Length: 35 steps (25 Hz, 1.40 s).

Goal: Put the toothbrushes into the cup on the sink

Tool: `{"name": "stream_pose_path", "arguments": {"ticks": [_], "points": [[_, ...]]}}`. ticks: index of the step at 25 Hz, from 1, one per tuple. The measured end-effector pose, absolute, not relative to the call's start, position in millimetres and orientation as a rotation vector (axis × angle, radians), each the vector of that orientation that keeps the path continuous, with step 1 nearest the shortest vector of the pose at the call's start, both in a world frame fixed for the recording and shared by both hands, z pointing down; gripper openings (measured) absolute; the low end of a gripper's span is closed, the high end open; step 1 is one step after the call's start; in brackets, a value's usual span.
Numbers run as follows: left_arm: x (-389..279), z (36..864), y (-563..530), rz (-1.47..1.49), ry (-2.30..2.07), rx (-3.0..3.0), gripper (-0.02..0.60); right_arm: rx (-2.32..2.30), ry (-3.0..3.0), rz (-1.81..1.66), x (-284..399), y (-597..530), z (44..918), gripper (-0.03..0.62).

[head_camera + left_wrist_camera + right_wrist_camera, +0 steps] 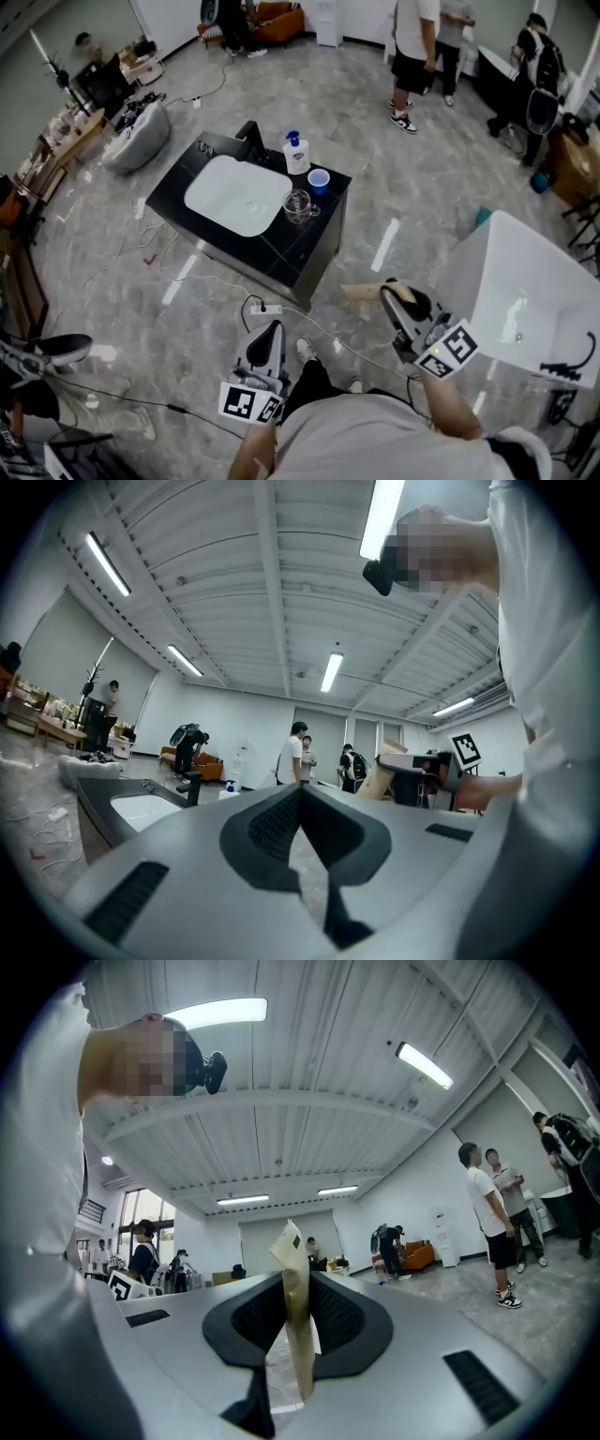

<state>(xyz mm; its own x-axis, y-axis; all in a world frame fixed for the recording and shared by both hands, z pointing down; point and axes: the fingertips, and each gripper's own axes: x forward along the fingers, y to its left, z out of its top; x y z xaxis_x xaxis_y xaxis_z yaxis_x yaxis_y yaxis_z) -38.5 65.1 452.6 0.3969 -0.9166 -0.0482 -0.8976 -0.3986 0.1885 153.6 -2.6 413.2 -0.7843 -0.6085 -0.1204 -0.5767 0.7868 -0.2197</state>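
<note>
A black sink cabinet [281,246] with a white basin [237,194] stands on the floor ahead of me. On its far right corner are a blue cup [319,180], a clear glass cup [298,204] and a soap bottle [296,153]. My right gripper [389,289] is held low at the right, well short of the cabinet, and is shut on a flat tan paper packet [361,292]. In the right gripper view the packet [298,1307] stands upright between the pads. My left gripper [271,325] hangs near my body, shut with nothing in it [300,794].
A white bathtub [525,291] stands close at the right. A power strip with cables [267,307] lies on the floor before the cabinet. Several people [412,56] stand at the back. Another tub [136,141] and desks are at the far left.
</note>
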Motion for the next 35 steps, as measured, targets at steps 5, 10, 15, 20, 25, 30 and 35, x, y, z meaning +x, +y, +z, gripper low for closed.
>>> {"name": "stream_pose_path", "arguments": {"ticks": [5,10,15,20,25,30,35], "points": [[-74.9,451.7,18.4,-0.239,-1.629,2.523,-0.002,-0.938,2.819,-0.239,115.8,-43.3,409.1,0.080],[-102.6,447.7,-14.4,-0.268,-1.597,2.523,-0.002,-0.967,2.833,-0.211,86.2,-74.4,396.7,0.080],[-123.9,446.5,-39.6,-0.273,-1.566,2.533,-0.002,-0.992,2.839,-0.209,61.0,-99.1,393.2,0.080],[-147.6,451.1,-59.6,-0.285,-1.542,2.539,-0.002,-1.008,2.832,-0.198,35.4,-116.6,394.5,0.080],[-162.5,451.8,-74.9,-0.307,-1.514,2.553,-0.002,-1.034,2.840,-0.184,18.9,-123.8,390.8,0.080],[-160.9,455.3,-82.9,-0.331,-1.471,2.550,-0.002,-1.081,2.839,-0.163,22.3,-129.2,387.3,0.080],[-157.7,454.3,-85.7,-0.325,-1.453,2.553,-0.002,-1.093,2.834,-0.169,23.6,-133.3,385.8,0.080]]}}
